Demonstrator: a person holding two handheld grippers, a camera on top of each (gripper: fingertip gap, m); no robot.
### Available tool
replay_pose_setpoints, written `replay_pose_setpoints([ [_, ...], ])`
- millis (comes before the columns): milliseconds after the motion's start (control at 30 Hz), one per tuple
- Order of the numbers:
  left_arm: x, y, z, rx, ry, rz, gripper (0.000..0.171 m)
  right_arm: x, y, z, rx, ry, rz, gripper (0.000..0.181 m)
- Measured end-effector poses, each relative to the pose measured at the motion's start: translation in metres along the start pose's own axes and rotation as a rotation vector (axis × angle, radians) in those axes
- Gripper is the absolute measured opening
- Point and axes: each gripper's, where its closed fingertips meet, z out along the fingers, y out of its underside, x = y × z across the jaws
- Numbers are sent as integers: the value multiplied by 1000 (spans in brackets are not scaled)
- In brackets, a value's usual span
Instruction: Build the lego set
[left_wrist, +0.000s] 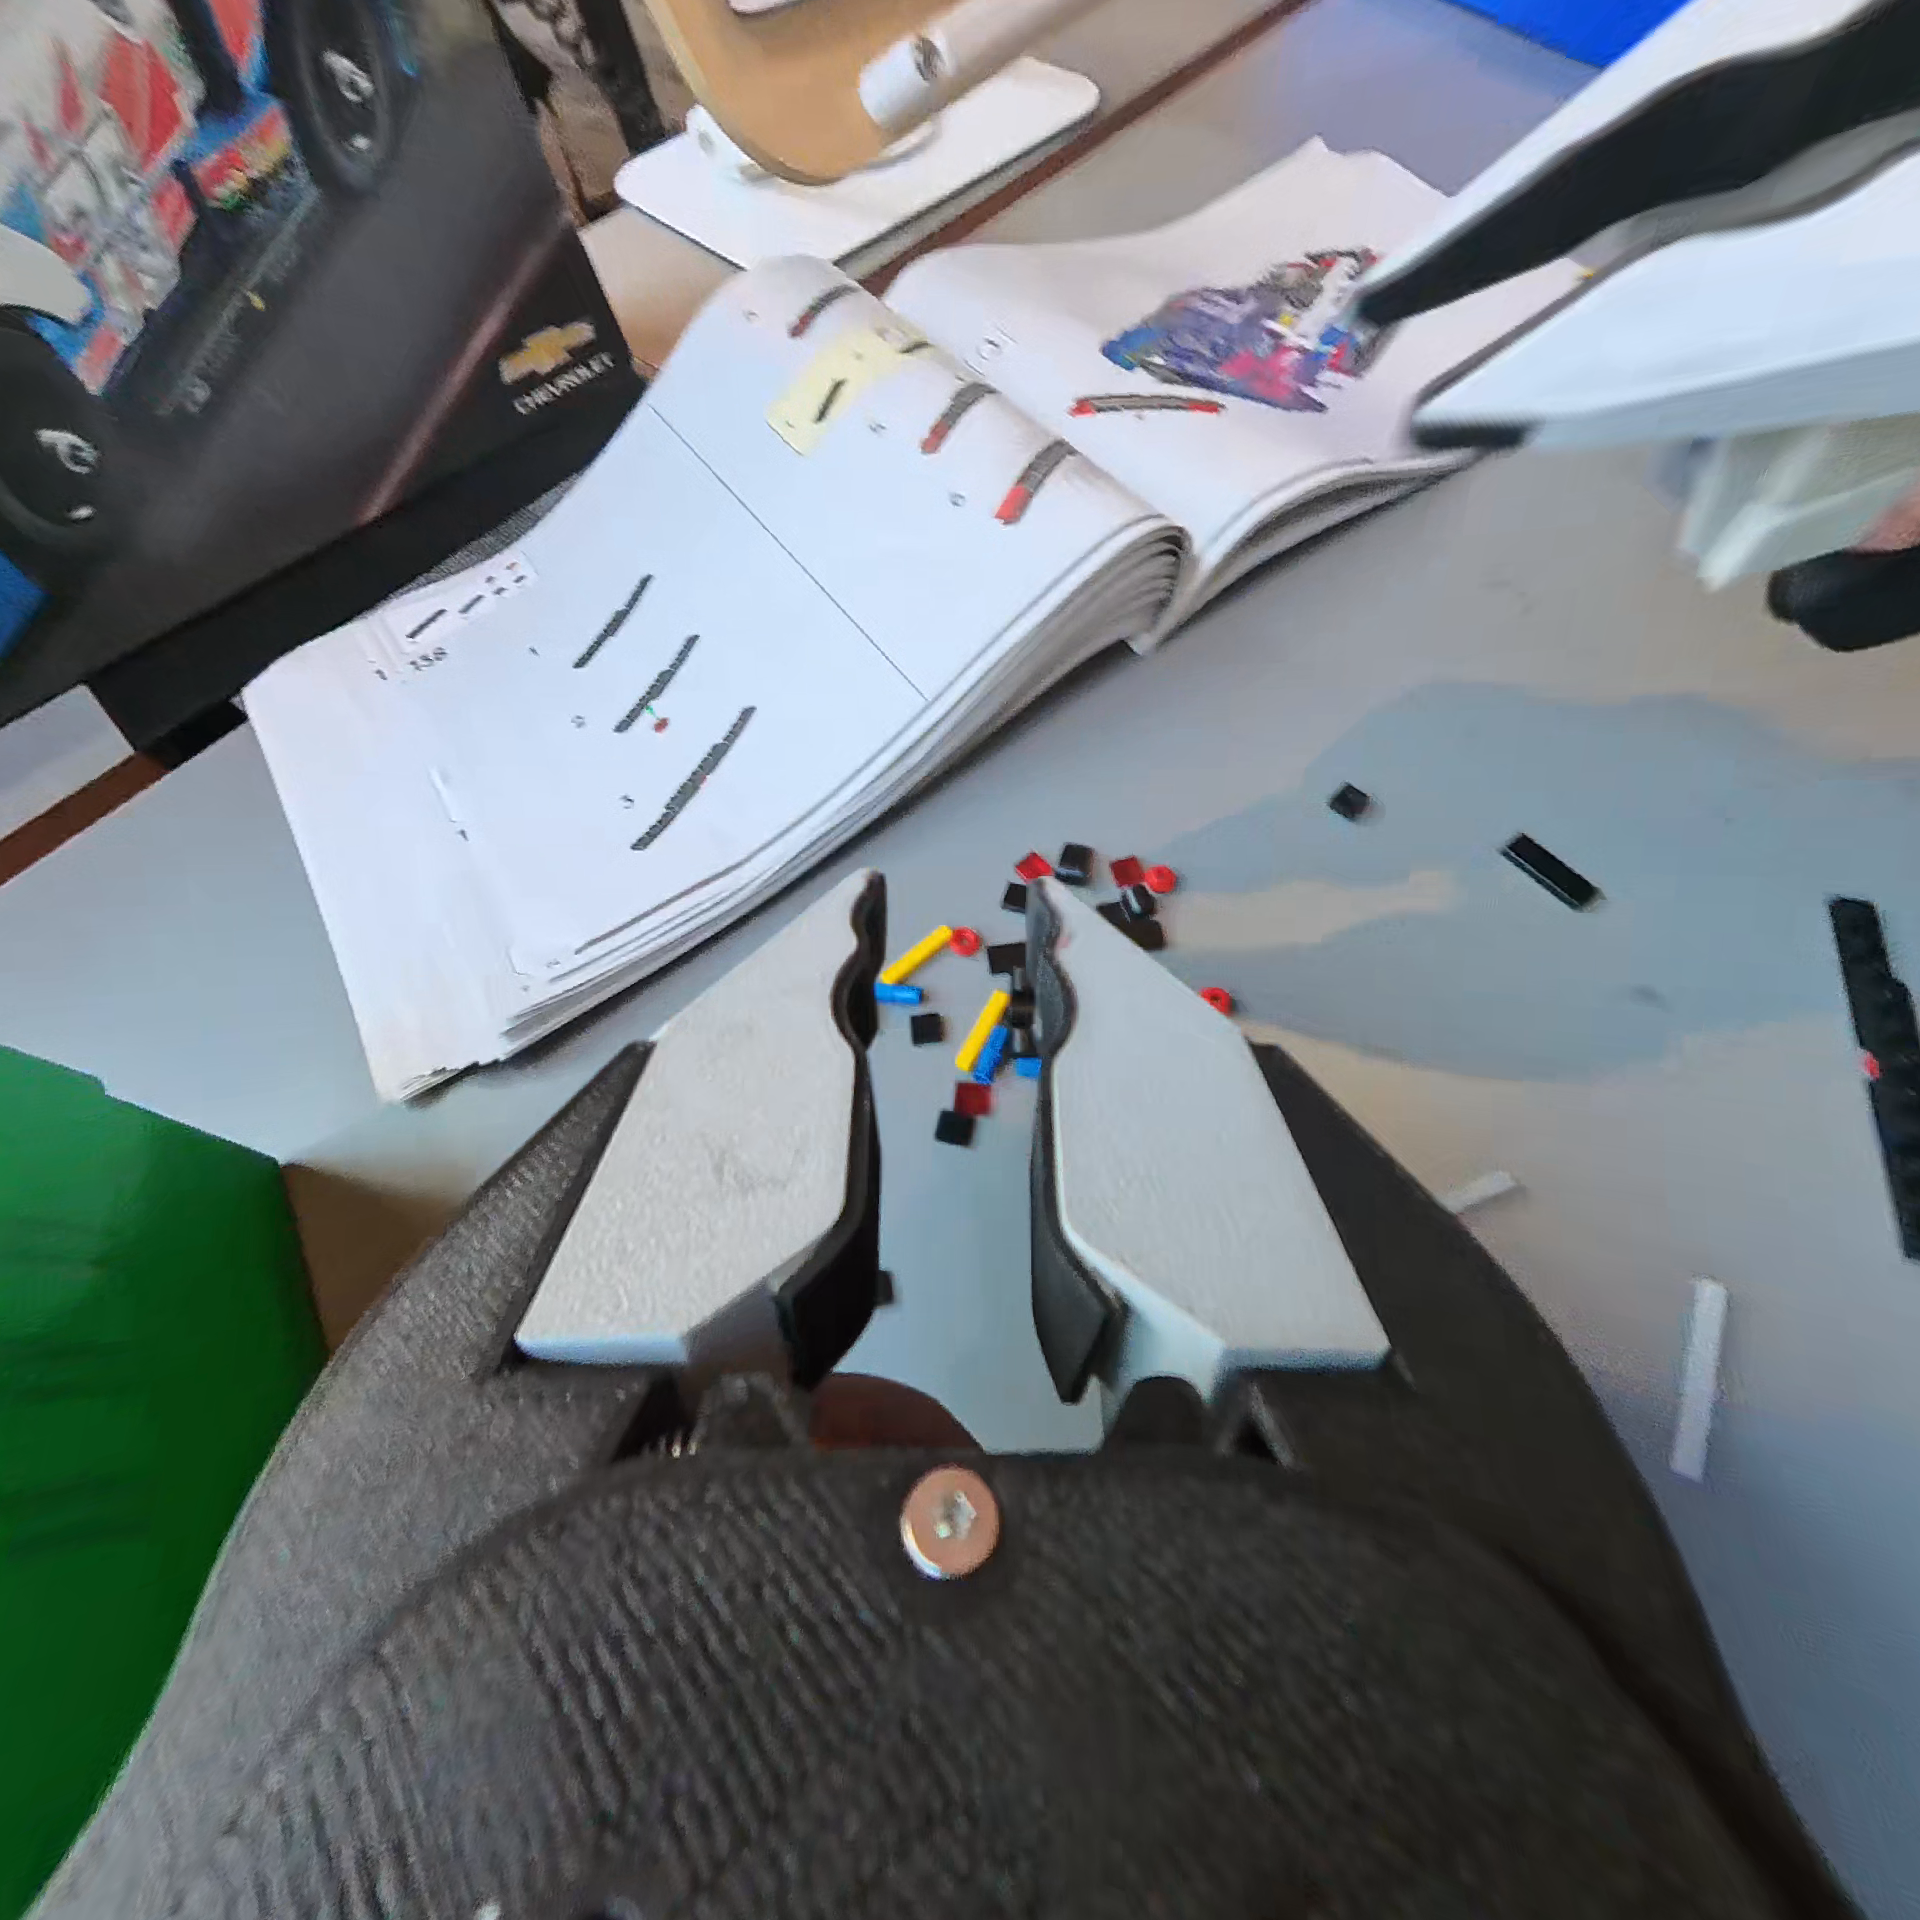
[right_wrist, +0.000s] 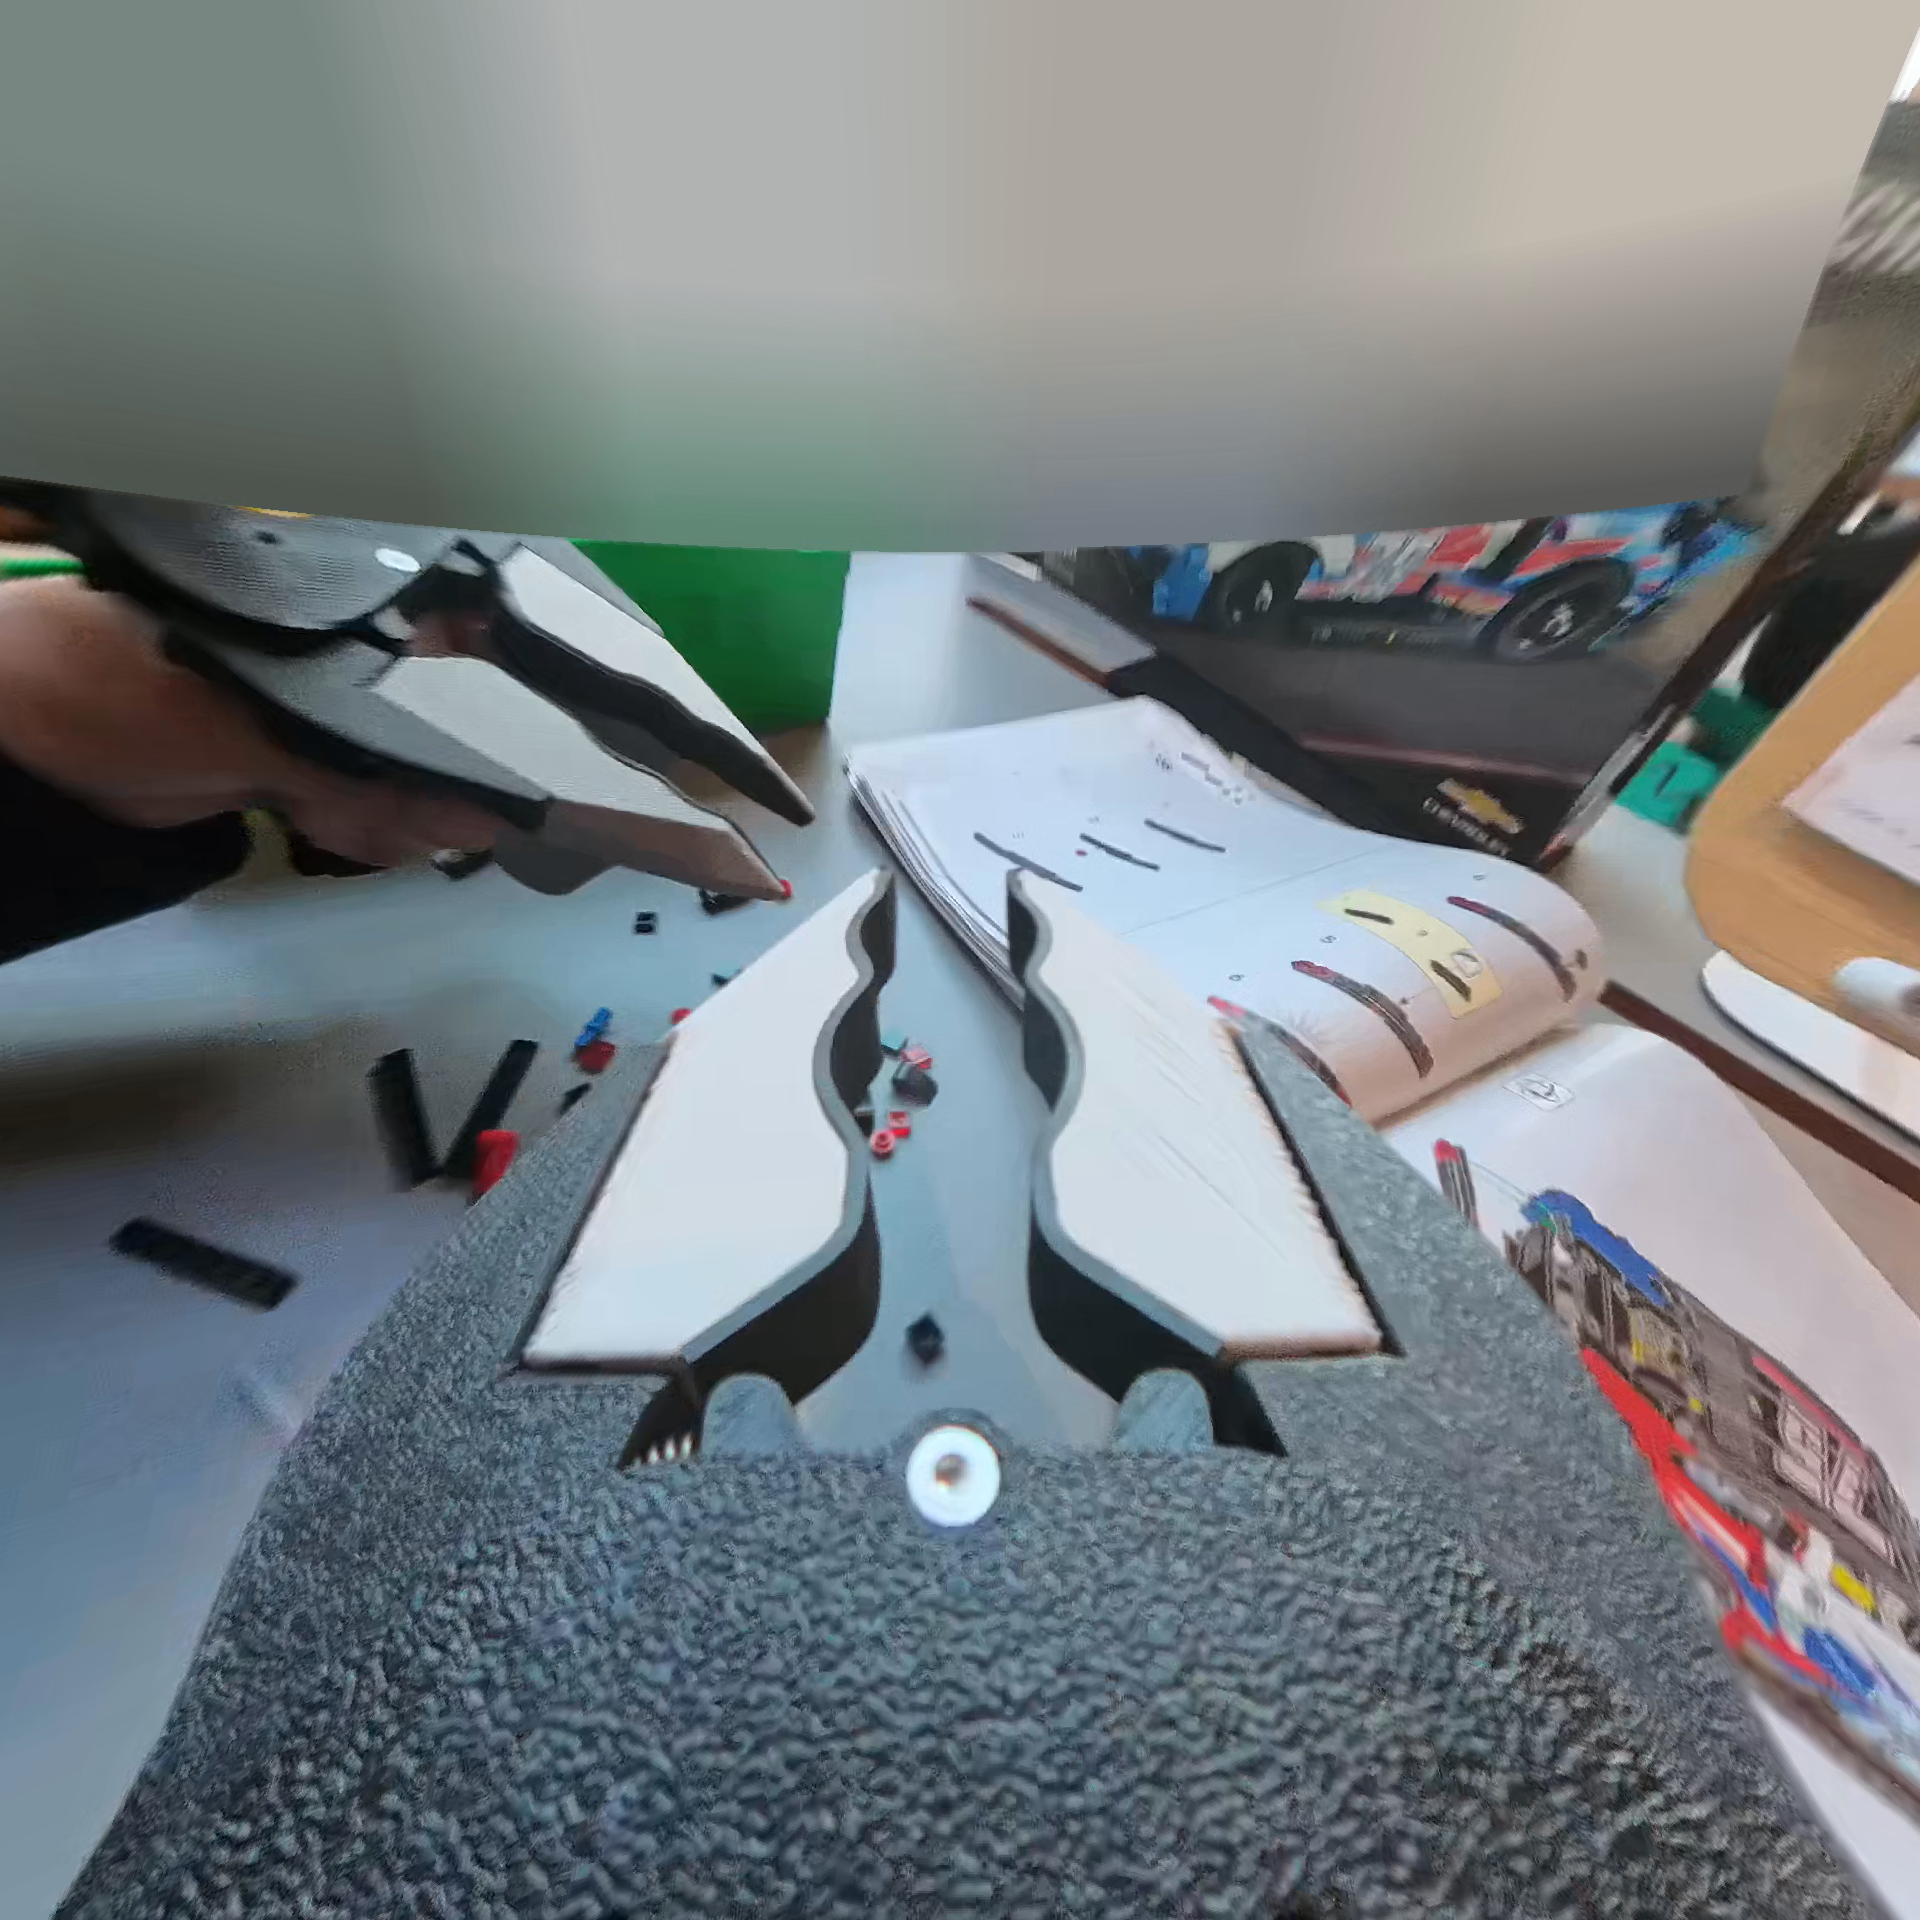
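Observation:
Several small loose lego pieces (left_wrist: 977, 1029), yellow, blue, red and black, lie on the grey table. My left gripper (left_wrist: 956, 904) is open and empty, low over this pile with the pieces showing between its fingers. It also shows in the right wrist view (right_wrist: 787, 852), held by a hand, tips close to the table. My right gripper (right_wrist: 951, 888) is open and empty above the table, with a few small pieces (right_wrist: 899, 1086) below its gap. In the left wrist view the right gripper (left_wrist: 1392, 364) hovers over the open instruction booklet (left_wrist: 727, 623).
Long black beams (right_wrist: 447, 1112) and a black plate (right_wrist: 203, 1262) lie apart from the pile; one beam (left_wrist: 1881, 1060) and the plate (left_wrist: 1550, 871) show at the right. The set's box (left_wrist: 312, 312) stands behind the booklet. A green bin (left_wrist: 104, 1403) sits at the left. The gap from one gripper's tips to the other's is roughly 10 centimetres.

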Motion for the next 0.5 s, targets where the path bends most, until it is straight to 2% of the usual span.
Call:
replay_pose_setpoints([
  [100,-6,-1,2,82,-8,-60,24,16,14,56,-201,-5,-73,35],
  [167,-6,0,0,126,13,-101,23,41,21,94,-303,46,-172,34],
  [267,-6,-3,-5,161,43,-173,23,102,13,147,-368,193,-249,13],
  [333,-3,-7,-8,200,61,-224,22,131,37,179,-515,193,-245,7],
  [400,1,-7,-8,216,78,-235,22,137,70,202,-647,108,-202,6],
  [433,3,-6,-7,211,83,-231,22,132,80,209,-678,52,-188,0],
  [500,2,-2,-4,195,81,-232,22,120,88,211,-694,-20,-202,0],
])
